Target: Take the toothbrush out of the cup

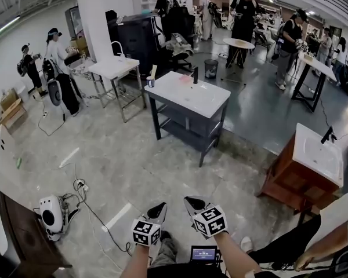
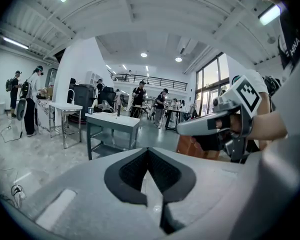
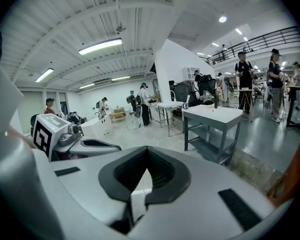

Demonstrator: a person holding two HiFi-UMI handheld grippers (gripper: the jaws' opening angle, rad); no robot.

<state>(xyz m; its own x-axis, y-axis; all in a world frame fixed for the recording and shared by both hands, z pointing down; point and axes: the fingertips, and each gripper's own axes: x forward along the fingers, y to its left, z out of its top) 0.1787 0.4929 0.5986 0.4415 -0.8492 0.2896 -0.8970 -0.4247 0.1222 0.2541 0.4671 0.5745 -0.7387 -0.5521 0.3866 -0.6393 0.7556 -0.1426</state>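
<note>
the concrete floor stretches wide in front of me, and well ahead on it stands the grey-framed desk with a white sink top. low and side by side, my left tongs and right tongs are both clenched, with nothing between the jaws. far from them, the cup sits on the desk's left corner, with the toothbrush standing inside it.

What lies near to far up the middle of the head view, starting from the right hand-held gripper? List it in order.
right hand-held gripper → grey washstand with its white sink top → cup holding the toothbrush, at the washstand's far left corner → black mesh bin → round white table
</note>
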